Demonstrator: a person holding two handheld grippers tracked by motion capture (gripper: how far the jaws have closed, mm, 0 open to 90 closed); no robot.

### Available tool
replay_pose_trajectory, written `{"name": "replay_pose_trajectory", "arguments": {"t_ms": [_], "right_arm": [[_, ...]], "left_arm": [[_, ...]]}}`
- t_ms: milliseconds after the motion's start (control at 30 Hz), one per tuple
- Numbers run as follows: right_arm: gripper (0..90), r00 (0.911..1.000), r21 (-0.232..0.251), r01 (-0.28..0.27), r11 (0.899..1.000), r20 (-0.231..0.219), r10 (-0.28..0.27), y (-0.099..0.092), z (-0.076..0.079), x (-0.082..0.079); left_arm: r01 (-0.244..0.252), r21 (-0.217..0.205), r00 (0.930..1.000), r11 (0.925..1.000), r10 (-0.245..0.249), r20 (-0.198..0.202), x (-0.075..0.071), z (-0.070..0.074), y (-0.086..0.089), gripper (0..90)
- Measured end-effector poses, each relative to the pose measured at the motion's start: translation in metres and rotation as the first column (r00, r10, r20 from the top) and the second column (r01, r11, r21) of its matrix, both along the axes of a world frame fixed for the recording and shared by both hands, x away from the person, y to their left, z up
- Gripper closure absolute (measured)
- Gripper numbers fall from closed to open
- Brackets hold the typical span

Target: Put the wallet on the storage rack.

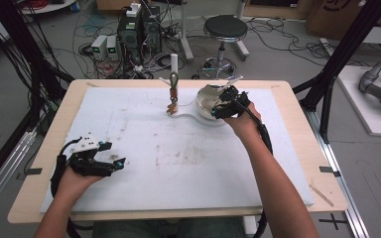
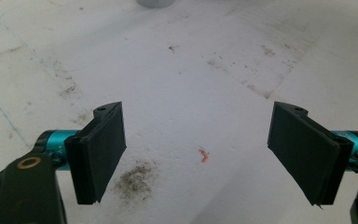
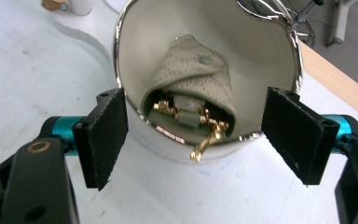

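- The right tool [image 3: 193, 140] hangs with its jaws wide apart and nothing pressed between them, poised just outside the rim of the white bowl [image 3: 270, 42].
- The bowl [image 1: 206, 101] sits on the white mat [image 1: 178, 158] toward the far side of the table [image 1: 297, 109], at about 1 o'clock from the mat's middle in the high view.
- In the bowl lies a small grey-green pouch [image 3: 193, 79], with a gold chain [image 3: 205, 137] spilling over the near rim toward the tool.
- The relation that counts: the pouch lies straight ahead at 12 o'clock between the jaws in the right gripper view; its long axis runs roughly along the tool's own line of approach.
- The right tool [image 1: 230, 106] is by far the nearer; I judge any next pick falls to it.
- The left tool [image 1: 110, 156] rests low at about 8 o'clock on the mat, well apart from the bowl; its jaws [image 2: 196, 154] stand wide and empty.
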State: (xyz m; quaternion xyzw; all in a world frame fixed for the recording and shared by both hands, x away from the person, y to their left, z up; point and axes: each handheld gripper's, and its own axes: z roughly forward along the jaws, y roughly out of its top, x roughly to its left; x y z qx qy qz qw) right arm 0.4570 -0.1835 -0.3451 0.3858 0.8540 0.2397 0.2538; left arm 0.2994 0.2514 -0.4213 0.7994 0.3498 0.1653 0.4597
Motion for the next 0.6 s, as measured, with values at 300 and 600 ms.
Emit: {"name": "replay_pose_trajectory", "arguments": {"t_ms": [300,600], "right_arm": [[25.5,0.9977,0.119,-0.041,0.992,0.059,0.034,-0.016,0.008,-0.030],[25.1,0.9921,0.199,-0.098,0.975,0.096,0.081,-0.038,-0.005,-0.064]], "left_arm": [[0.000,-0.007,0.9999,1.0000,0.000,0.012,-0.001,0.002,-0.001,19.1],[-0.014,-0.023,0.9997,0.9996,0.015,0.019,0.000,0.002,-0.001,19.1]]}}
